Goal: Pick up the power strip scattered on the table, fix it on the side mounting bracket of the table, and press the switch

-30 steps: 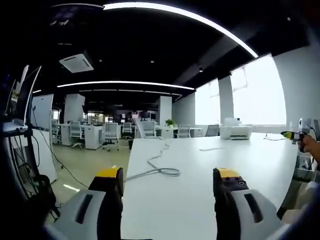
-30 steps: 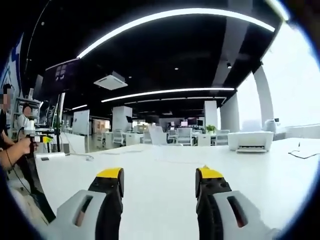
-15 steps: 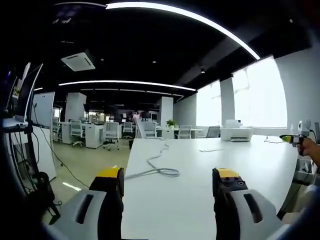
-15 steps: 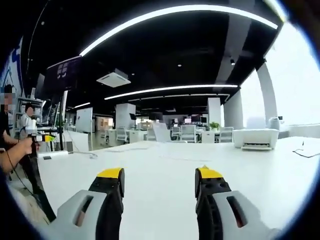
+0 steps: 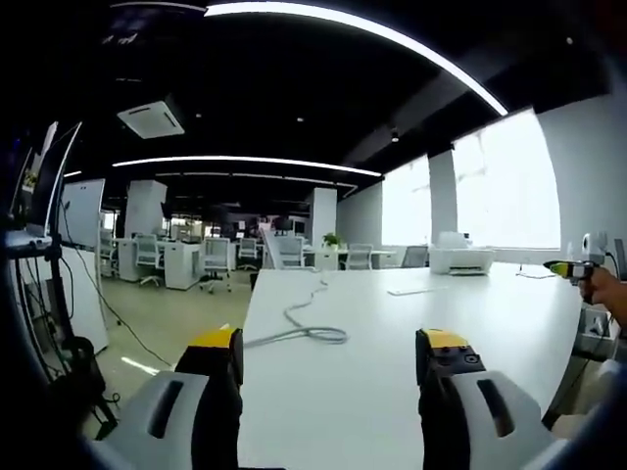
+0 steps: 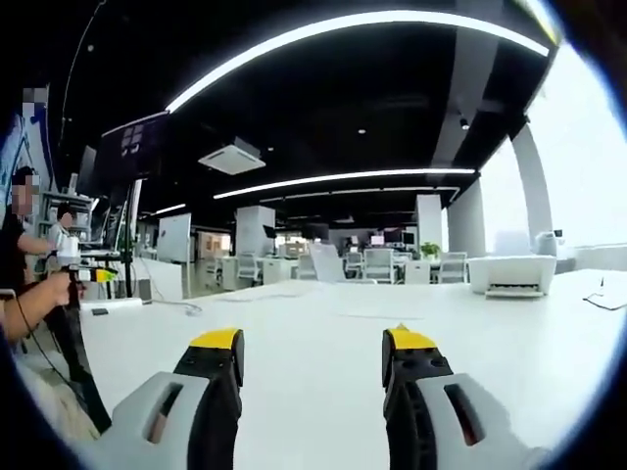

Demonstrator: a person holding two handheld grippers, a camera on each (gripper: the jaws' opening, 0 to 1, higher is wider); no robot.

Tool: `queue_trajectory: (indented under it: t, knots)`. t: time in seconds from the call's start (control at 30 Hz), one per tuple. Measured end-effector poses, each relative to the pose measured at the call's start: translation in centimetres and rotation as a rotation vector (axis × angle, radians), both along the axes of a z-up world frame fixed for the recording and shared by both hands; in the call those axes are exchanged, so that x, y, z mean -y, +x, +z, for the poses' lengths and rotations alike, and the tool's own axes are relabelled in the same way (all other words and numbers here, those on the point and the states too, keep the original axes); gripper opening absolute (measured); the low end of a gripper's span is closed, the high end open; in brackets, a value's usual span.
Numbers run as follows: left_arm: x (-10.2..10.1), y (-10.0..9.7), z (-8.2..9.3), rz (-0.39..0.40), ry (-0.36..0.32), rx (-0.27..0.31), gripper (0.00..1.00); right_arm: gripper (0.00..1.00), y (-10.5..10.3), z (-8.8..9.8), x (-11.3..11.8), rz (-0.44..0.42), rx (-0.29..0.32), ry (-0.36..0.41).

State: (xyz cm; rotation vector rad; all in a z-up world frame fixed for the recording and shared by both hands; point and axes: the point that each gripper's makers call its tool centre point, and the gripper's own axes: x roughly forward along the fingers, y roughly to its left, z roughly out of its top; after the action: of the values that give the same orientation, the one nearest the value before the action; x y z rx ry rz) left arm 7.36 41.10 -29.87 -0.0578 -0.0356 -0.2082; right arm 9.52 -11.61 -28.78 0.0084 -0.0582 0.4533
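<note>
Left gripper view: my left gripper [image 5: 328, 357] hangs above the white tabletop [image 5: 392, 333], fingers [image 5: 216, 352] spread wide, nothing between them. A grey cable [image 5: 299, 328] lies coiled on the tabletop ahead, running off toward the far end. I cannot make out the power strip itself. A hand [image 5: 602, 289] shows at the right edge.

Right gripper view: my right gripper [image 6: 312, 357] is also above the tabletop, fingers [image 6: 411, 357] spread and empty. A white printer [image 6: 514, 274] stands far right. A person [image 6: 29, 294] is at left.
</note>
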Motion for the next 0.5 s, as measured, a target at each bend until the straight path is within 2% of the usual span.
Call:
queue_trajectory:
  t: [0.5]
  knots:
    - [-0.1, -0.2, 0.63, -0.006, 0.003, 0.01, 0.75, 0.53, -0.41, 0.91, -0.04, -0.005, 0.016, 0.007]
